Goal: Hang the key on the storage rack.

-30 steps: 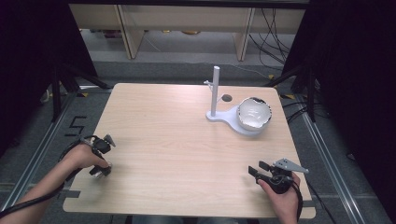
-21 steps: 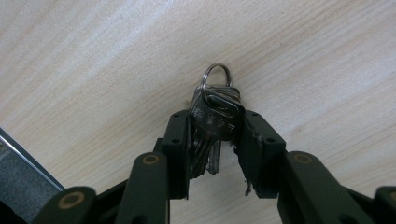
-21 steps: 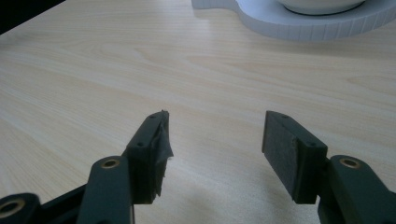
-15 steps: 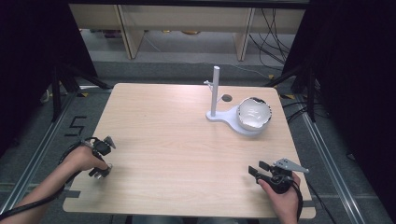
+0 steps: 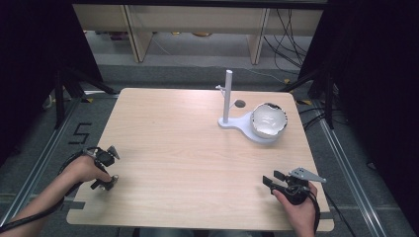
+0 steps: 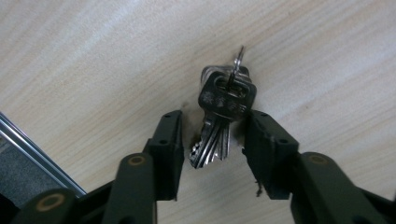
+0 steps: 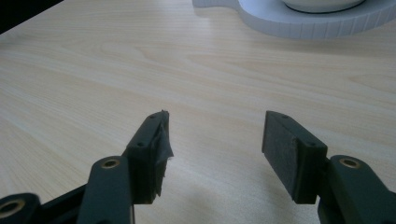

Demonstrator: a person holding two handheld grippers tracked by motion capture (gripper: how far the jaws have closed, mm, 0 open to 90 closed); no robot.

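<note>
A lab: bare test table (image 5: pixel 197 148), floor rails (image 5: pixel 346 163), loose cables (image 5: pixel 291 29)

High view: overhead, facing forward and down across the table (image 5: pixel 197 148). Gripper views: close, low over the tabletop. The right gripper view shares the white stand (image 7: pixel 322 23) with the high view.

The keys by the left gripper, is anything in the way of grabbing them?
Nothing visible is. In the left gripper view the keys lie flat on the bare wooden table, right between the left gripper's two black jaws. Those jaws have just been opening a little, and gaps show on both sides, so the pads do not seem to press on them.
</note>
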